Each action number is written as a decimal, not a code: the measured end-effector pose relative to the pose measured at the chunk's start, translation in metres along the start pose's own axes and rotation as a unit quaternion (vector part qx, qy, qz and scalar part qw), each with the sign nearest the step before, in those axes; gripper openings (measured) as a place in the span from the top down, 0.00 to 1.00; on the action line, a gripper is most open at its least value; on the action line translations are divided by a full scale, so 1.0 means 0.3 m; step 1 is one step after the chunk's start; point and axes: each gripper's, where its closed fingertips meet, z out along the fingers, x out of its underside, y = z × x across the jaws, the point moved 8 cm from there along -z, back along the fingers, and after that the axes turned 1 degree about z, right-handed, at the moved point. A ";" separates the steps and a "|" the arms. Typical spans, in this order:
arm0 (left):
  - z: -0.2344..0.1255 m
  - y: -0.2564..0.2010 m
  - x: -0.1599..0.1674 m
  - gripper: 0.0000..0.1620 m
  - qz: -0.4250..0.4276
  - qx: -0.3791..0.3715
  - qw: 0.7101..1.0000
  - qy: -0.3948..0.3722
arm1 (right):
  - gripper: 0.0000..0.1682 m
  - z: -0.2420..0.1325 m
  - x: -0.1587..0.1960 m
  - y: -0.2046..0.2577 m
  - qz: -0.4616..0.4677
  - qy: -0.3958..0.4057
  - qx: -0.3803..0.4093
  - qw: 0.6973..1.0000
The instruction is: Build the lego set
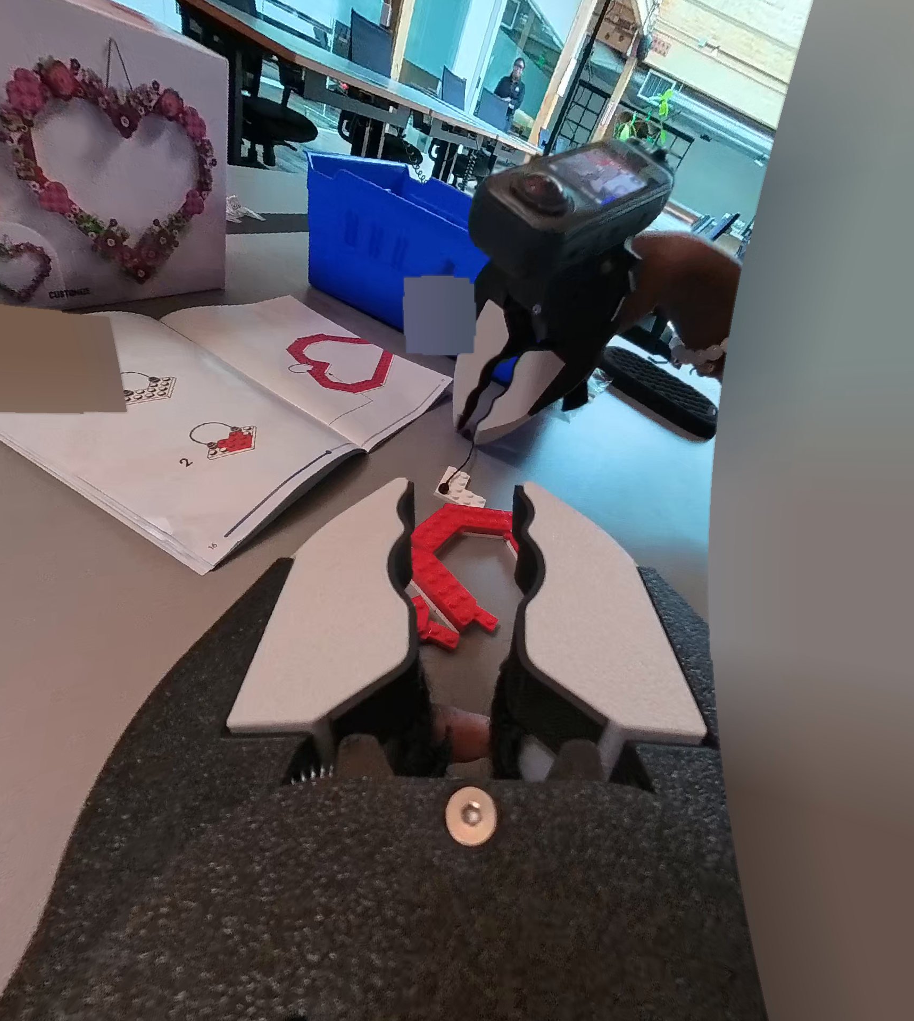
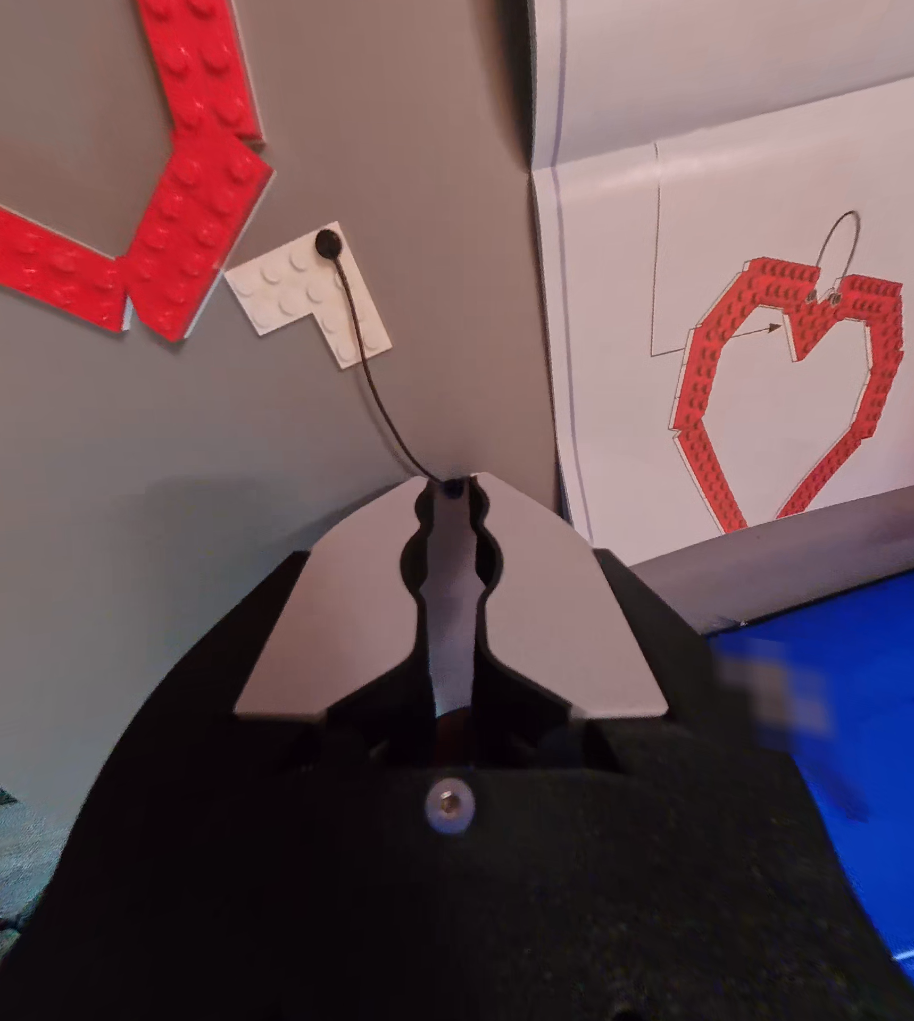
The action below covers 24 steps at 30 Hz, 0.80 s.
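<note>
1. The left gripper is held low over the grey table with its jaws spread apart and nothing between them.
2. Through that gap the red heart frame, built of red plates on a white under-layer, is seen lying flat on the table.
3. Just beyond the frame, a white L-shaped corner plate lies flat on the table, close to the frame's corner; whether the two touch cannot be told.
4. A thin black cord is plugged by its round end into a stud at one tip of the corner plate.
5. The right gripper is pinched on the cord's other end, with the tips nearly together around the small dark end piece.
6. In the left wrist view the right gripper is seen tilted tip-down near the table, beside the open instruction booklet.
7. A red heart diagram is shown on the booklet's page.
8. A blue plastic bin stands behind the booklet, and the set's box, printed with a flower heart wreath, stands to the left of the bin.
</note>
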 end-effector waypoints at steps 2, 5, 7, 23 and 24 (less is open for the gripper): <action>0.003 -0.001 0.002 0.80 0.000 0.002 1.000 0.003 | 0.96 0.005 0.001 0.004 0.002 0.000 -0.008 1.000; 0.006 -0.002 0.004 0.80 0.001 0.003 1.000 0.005 | 0.96 -0.019 0.000 0.005 0.003 -0.021 0.023 0.999; 0.008 -0.004 0.004 0.80 0.003 0.005 1.000 0.004 | 0.96 -0.051 -0.007 0.021 0.013 -0.049 0.024 0.998; 0.038 -0.022 0.025 0.80 0.068 -0.016 0.997 0.043 | 0.96 -0.010 0.054 0.064 0.241 -0.057 -0.113 0.962; 0.038 -0.022 0.025 0.80 0.070 -0.017 0.996 0.043 | 0.96 -0.002 0.057 0.068 0.238 -0.051 -0.114 0.963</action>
